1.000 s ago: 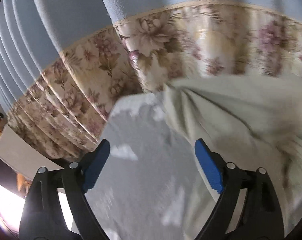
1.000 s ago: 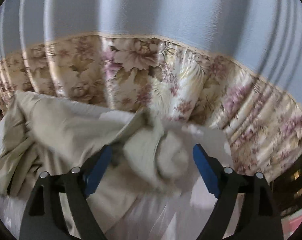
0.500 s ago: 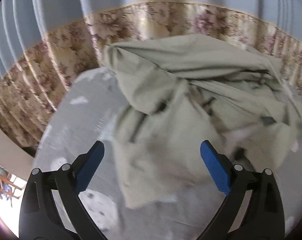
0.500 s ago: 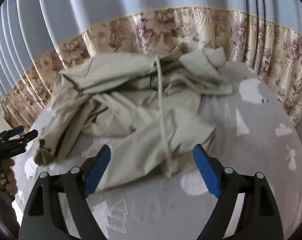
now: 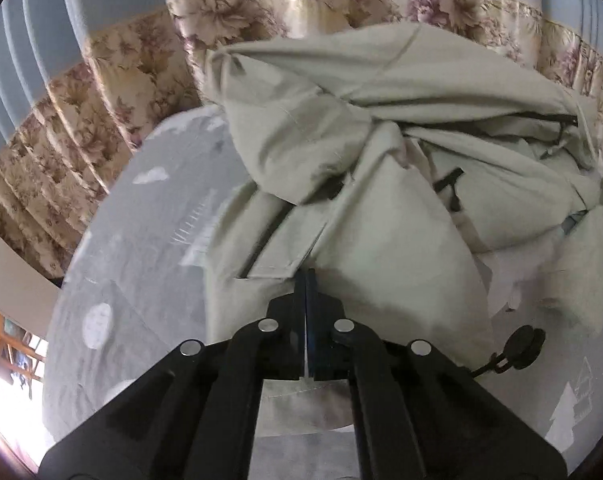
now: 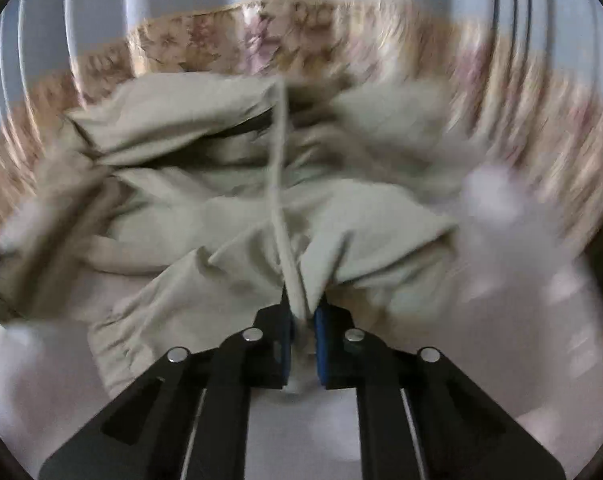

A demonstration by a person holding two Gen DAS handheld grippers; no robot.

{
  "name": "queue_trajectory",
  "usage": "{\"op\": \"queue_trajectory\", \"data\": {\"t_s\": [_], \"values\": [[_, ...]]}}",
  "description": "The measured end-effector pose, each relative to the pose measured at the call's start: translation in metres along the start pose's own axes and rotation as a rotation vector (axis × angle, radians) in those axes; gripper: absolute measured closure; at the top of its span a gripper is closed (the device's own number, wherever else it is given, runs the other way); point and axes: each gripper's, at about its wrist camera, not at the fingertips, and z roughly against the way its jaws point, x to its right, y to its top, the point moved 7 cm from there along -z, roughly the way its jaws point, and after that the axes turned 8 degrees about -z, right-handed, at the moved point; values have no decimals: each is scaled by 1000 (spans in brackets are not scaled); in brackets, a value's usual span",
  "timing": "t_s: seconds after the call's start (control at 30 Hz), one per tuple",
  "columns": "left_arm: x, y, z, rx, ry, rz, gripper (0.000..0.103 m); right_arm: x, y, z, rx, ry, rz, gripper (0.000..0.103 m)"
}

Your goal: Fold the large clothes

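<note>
A large pale beige-green garment (image 5: 381, 240) lies crumpled in a heap on the grey printed cover (image 5: 141, 260). My left gripper (image 5: 306, 276) is over its near edge beside a pocket flap, its jaws closing tight with the blue pads pressed together on the cloth. In the blurred right wrist view the same garment (image 6: 181, 132) spreads ahead. My right gripper (image 6: 301, 312) is closing on a pale cord (image 6: 279, 160) and a bunch of fabric, which sit pinched between its pads. A black cord stopper (image 5: 521, 346) hangs at the garment's near right.
A floral curtain band (image 5: 101, 80) under pale blue drapes runs close behind the heap in both views (image 6: 221, 40). The cover (image 6: 301, 432) shows white tree and blob prints. Its left edge drops off near a bright window area (image 5: 5, 368).
Both grippers came down and closer to the garment, then went from wide open to shut: the left on the near edge, the right on the cord and fabric.
</note>
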Motion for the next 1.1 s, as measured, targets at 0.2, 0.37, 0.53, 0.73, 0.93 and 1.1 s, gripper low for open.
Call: {"op": "queue_trajectory", "data": {"t_s": [0.2,0.37,0.53,0.73,0.93,1.1], "values": [[-58,5,4,1,135,42,103,130,64,8,33,-384,40,70],[-73,6,18,22,111,-2,98,166,74,37,-1,-347,-76,38],[-43,-9,43,83,46,-85,15,152,53,96,104,-207,-241,26],[-1,-26,40,100,16,-242,7,58,18,81,23,61,-176,25],[1,-5,-14,38,-30,-212,77,-34,-12,34,-111,180,-60,25],[-41,17,-34,32,-14,-145,89,-91,-27,23,-166,283,-10,25]]}}
